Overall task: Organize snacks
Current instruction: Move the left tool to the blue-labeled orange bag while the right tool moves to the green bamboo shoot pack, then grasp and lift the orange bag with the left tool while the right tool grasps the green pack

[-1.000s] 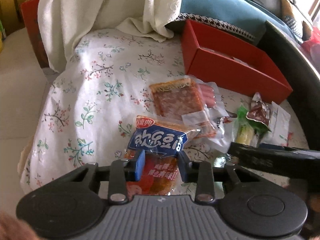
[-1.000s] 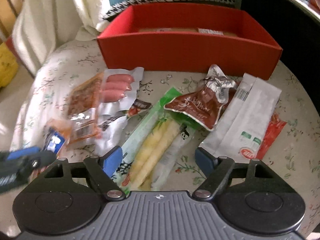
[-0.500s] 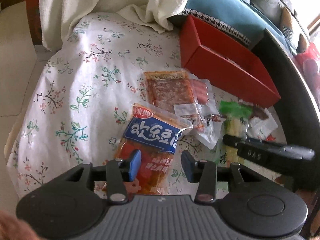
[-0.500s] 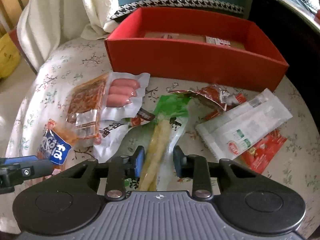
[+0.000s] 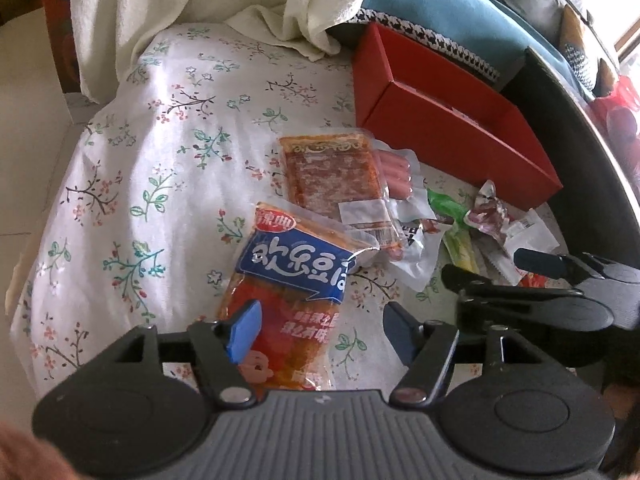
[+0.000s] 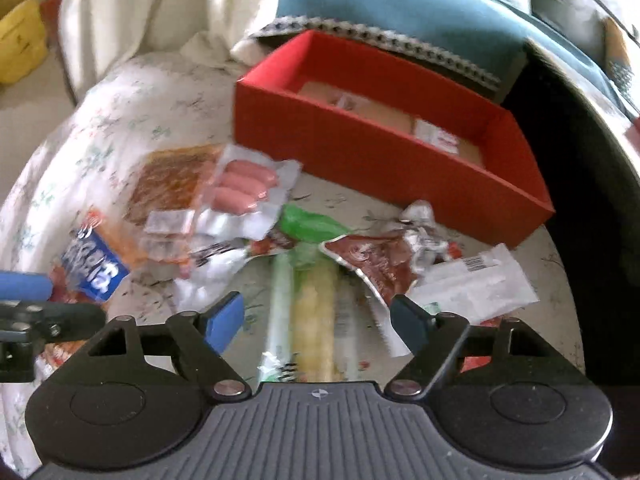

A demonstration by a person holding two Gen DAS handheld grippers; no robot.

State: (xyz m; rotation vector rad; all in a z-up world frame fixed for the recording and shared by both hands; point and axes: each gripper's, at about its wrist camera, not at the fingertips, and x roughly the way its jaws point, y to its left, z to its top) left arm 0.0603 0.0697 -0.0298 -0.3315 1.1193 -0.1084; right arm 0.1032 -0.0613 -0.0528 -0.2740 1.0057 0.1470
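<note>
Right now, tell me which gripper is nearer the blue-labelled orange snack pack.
Left. The left gripper has its open jaws straddling the near end of the blue-labelled pack. The right gripper is off to its side, open over the yellow stick pack.

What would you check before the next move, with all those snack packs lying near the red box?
1. Left tool open: ok, jaws have just been opening, spread over the blue-label pack, not pressing it.
2. Right tool open: ok, jaws have just been opening; the yellow stick pack lies between them, ungripped.
3. Red box has room: ok, only flat packets at the bottom.
4. Path to the box free: ok, nothing stands between the packs and the box.
5. Tools apart from each other: ok, close but not touching.
6. Packs separate: not ok, the sausage pack overlaps its neighbours.
</note>
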